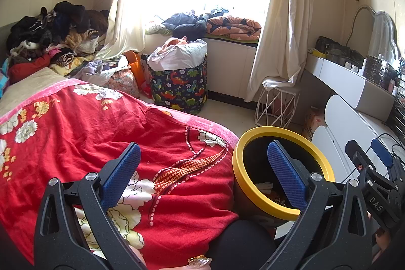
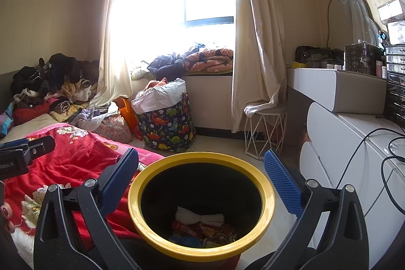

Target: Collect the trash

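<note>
A round bin with a glossy yellow rim and a dark inner wall [image 2: 268,196] is seen from above in the right wrist view, just beside a bed covered by a crumpled red cotton quilt printed with pale flowers [image 2: 76,158]; at its bottom a heap of crinkled red and yellow wrappers [image 2: 207,232] is made out, with a white bundle of thin sticks tied at the middle [image 2: 200,217] lying on top. The right gripper [image 2: 201,181] is held over the bin's mouth, its two blue ridged rubber pads set wide apart with nothing between them; the left gripper [image 1: 202,171] is likewise spread wide and empty, one pad over the quilt [image 1: 101,138], the other over the bin's rim [image 1: 243,141]. In the left wrist view most of the bin's contents are hidden by that pad, and the bin's outer wall is cut off; a small glossy amber object [image 1: 198,261] at the lower edge cannot be identified. A dinosaur-print fabric basket [image 2: 167,128] is stood near the window.
</note>
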The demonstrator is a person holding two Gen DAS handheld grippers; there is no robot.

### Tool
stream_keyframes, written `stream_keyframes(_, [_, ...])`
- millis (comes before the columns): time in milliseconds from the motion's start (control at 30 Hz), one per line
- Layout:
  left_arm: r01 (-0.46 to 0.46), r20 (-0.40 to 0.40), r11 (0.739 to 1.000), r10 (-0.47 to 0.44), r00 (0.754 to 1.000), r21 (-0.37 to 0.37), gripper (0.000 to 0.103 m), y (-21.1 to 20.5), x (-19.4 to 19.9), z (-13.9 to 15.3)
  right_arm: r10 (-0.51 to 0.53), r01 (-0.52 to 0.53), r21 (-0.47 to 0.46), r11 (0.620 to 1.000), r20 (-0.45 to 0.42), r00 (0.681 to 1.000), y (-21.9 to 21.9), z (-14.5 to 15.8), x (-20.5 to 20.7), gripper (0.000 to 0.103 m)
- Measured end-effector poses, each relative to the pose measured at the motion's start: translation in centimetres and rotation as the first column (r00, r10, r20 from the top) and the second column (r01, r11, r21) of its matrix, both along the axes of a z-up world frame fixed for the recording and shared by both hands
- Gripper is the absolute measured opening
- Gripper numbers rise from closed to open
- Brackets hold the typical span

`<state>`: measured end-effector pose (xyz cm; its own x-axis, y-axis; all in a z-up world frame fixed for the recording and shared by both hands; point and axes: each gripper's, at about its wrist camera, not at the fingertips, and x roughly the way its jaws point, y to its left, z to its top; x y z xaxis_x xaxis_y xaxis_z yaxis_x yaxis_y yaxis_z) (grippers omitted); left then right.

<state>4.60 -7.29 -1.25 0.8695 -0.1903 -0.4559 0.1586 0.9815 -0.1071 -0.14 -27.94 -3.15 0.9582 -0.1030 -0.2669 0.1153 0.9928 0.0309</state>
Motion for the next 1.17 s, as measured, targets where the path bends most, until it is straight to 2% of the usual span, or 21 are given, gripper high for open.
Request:
stream_keyframes(467, [0.003, -0.006, 1.000, -0.003, 1.000, 0.007, 0.092, -0.1, 0.0, -0.1, -0.003, 0.003, 0.007, 1.000, 0.002, 1.000, -0.1, -0.1, -0.4, 0.097])
stream_keyframes(600, [-0.019, -0.026, 1.000, 0.019, 0.999, -0.003, 0.092, 0.8, 0.6, 0.2, 0.024, -0.024, 0.014, 1.000, 0.004, 1.000, 0.7, 0.1, -0.2, 0.097])
stream_keyframes(733, [-0.091, -0.043, 0.995, 0.090, 0.995, -0.036, 0.092, 4.1, 0.8, 0.7, 0.097, -0.097, 0.027, 0.995, 0.009, 0.995, 2.7, 1.3, 0.8, 0.097])
stream_keyframes(800, [-0.144, -0.052, 0.988, 0.142, 0.989, -0.052, 0.092, 6.9, 0.6, 1.0, 0.169, -0.170, 0.039, 0.985, 0.009, 0.985, 4.8, 2.1, 1.8, 0.097])
stream_keyframes(867, [-0.236, -0.063, 0.969, 0.232, 0.971, -0.072, 0.092, 11.1, 0.1, 1.4, 0.266, -0.266, 0.042, 0.963, 0.007, 0.964, 8.0, 3.0, 2.9, 0.097])
stream_keyframes(900, [-0.288, -0.070, 0.955, 0.283, 0.957, -0.072, 0.092, 13.2, -0.2, 1.4, 0.330, -0.330, 0.047, 0.943, 0.007, 0.944, 10.3, 3.5, 3.5, 0.097])
stream_keyframes(933, [-0.383, -0.079, 0.922, 0.378, 0.923, -0.061, 0.092, 16.7, -0.7, 1.4, 0.405, -0.404, 0.058, 0.913, -0.011, 0.914, 12.9, 3.9, 4.2, 0.097])
stream_keyframes(967, [-0.445, -0.089, 0.894, 0.440, 0.894, -0.050, 0.092, 19.1, -1.1, 1.3, 0.477, -0.474, 0.071, 0.877, -0.032, 0.878, 15.4, 4.1, 4.7, 0.097])
stream_keyframes(1000, [-0.510, -0.105, 0.860, 0.504, 0.857, -0.032, 0.092, 21.6, -1.5, 0.9, 0.565, -0.560, 0.087, 0.824, -0.060, 0.823, 18.8, 4.3, 5.3, 0.097])
stream_keyframes(1033, [-0.584, -0.131, 0.812, 0.579, 0.805, -0.001, 0.092, 24.7, -2.0, 0.4, 0.648, -0.640, 0.101, 0.761, -0.102, 0.755, 22.6, 4.1, 5.6, 0.097])
stream_keyframes(1067, [-0.654, -0.162, 0.756, 0.649, 0.743, 0.030, 0.092, 28.1, -2.8, -0.4, 0.702, -0.694, 0.110, 0.712, -0.140, 0.698, 25.5, 3.8, 5.7, 0.097])
stream_keyframes(1100, [-0.712, -0.189, 0.700, 0.707, 0.681, 0.057, 0.092, 31.5, -3.6, -1.4, 0.779, -0.770, 0.141, 0.622, -0.210, 0.590, 30.4, 2.8, 5.7, 0.097])
stream_keyframes(1133, [-0.755, -0.214, 0.649, 0.754, 0.621, 0.093, 0.092, 34.5, -4.3, -2.6, 0.820, -0.810, 0.177, 0.559, -0.261, 0.509, 33.6, 1.9, 5.6, 0.097])
stream_keyframes(1167, [-0.784, -0.230, 0.609, 0.786, 0.574, 0.121, 0.092, 36.5, -4.9, -3.6, 0.854, -0.841, 0.228, 0.491, -0.318, 0.412, 37.4, 0.6, 5.4, 0.097])
